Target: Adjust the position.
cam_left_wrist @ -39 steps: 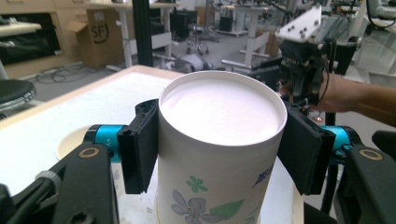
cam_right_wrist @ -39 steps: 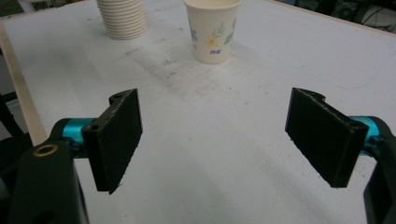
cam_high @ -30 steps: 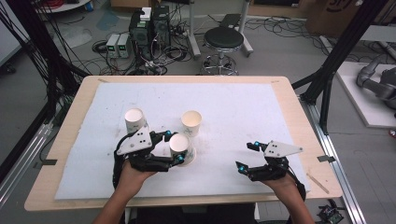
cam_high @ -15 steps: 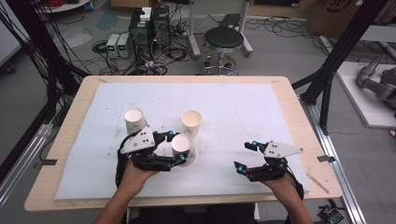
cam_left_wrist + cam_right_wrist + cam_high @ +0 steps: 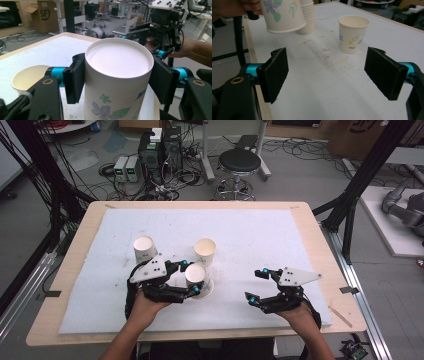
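Left gripper view: left claw (image 5: 117, 75) clamps floral paper cup (image 5: 117, 82)

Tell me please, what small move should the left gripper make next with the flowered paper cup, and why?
Probably carry it sideways and set it upright on bare white mat. The left gripper is shut on the flowered paper cup; the right gripper view shows that cup lifted clear of the stack of nested paper cups. The open right gripper holds nothing.
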Demonstrator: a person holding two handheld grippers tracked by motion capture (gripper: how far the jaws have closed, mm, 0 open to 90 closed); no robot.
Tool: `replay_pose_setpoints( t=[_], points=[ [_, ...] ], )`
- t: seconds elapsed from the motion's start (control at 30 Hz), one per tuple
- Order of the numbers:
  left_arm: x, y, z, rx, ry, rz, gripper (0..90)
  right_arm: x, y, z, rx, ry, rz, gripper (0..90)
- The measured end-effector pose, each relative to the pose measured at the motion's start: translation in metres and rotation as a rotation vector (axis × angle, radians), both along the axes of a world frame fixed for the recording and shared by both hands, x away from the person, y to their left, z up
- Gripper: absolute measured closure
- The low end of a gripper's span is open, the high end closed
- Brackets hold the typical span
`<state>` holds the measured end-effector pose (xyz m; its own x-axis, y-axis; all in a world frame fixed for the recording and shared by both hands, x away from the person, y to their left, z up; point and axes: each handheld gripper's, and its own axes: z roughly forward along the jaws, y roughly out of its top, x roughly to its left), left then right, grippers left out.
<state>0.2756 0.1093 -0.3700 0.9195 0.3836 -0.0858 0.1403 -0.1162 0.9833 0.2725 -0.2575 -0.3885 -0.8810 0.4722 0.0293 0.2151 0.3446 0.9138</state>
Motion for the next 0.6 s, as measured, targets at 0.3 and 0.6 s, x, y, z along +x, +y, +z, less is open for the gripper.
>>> replay_pose_setpoints(
  t=[0.3,0.6],
  points=[
    [-0.003,-0.008,-0.002,0.013,0.017,-0.070,35.1,0.000,0.027,0.003,-0.022,0.010,0.151,19.9],
    [-0.005,-0.019,-0.006,0.032,0.036,-0.118,35.1,-0.002,0.038,0.003,-0.012,0.007,0.208,19.9]
  ],
)
